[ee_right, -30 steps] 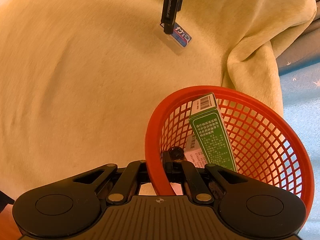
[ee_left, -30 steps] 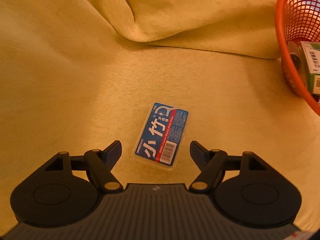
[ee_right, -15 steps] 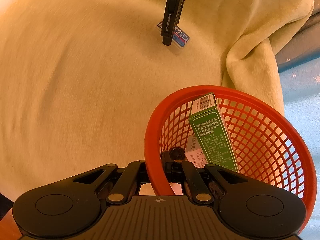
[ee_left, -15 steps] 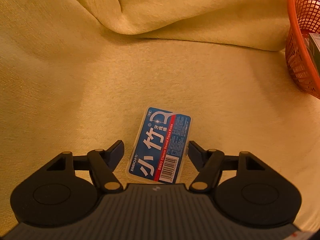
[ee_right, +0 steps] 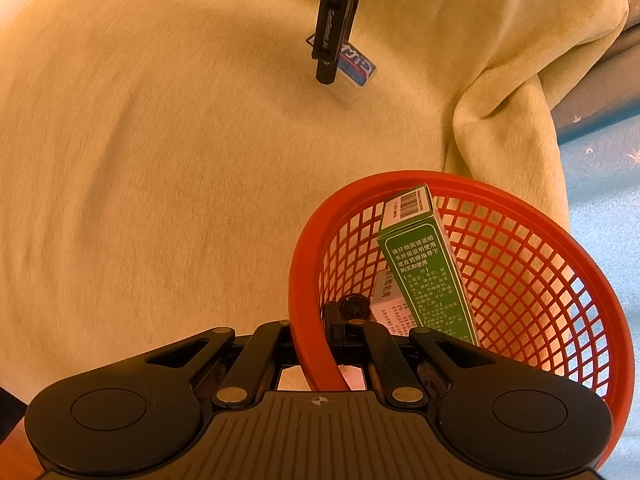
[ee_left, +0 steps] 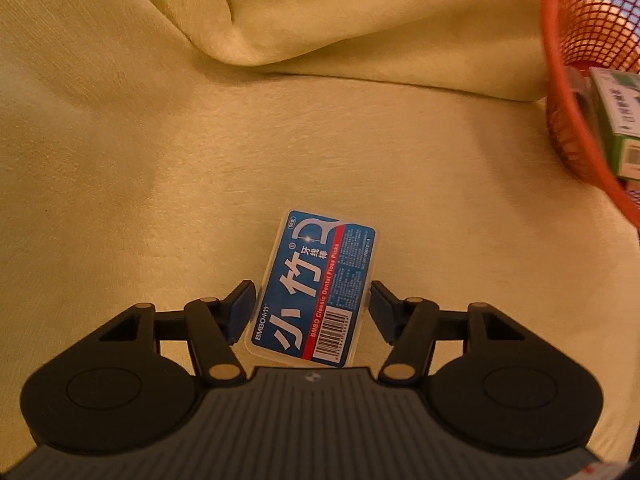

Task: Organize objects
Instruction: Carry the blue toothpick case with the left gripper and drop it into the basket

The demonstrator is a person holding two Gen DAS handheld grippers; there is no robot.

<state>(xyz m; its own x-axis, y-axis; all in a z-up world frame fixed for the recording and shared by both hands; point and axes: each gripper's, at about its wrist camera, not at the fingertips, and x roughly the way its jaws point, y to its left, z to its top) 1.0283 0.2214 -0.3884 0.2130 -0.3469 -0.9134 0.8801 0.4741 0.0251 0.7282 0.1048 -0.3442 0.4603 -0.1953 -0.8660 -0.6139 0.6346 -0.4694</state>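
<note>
Floss-pick box [ee_left: 316, 288], a flat clear case with a blue label, is lying face up on the yellow blanket [ee_left: 200, 160], directly between the fingers of the left gripper [ee_left: 312, 306]. Both fingers are standing spread, flanking the long sides of the box; the left finger [ee_left: 240, 306] is sitting just beside the box edge, and whether it is touching cannot be told. The box is not clamped. Its long axis is running roughly along the gripper's forward line, tilted slightly to the right at the far end; the barcode end is pointing toward the gripper body and the pick-drawing end is pointing away.

Beyond the box, the blanket is rising into a thick fold [ee_left: 360, 28]. To the right of the box and well apart from it, the red mesh basket [ee_left: 560, 80] is sitting on the blanket.

In the right wrist view, the right gripper [ee_right: 320, 344] is clenching the near rim of the basket, one finger outside the wall and one inside. Inside the basket, a green carton [ee_right: 428, 268] is leaning upright with its barcode end up. A white carton [ee_right: 390, 304] is lying behind and below it, and a dark round item [ee_right: 354, 306], too hidden to identify, is sitting beside the white carton near the rim.
</note>
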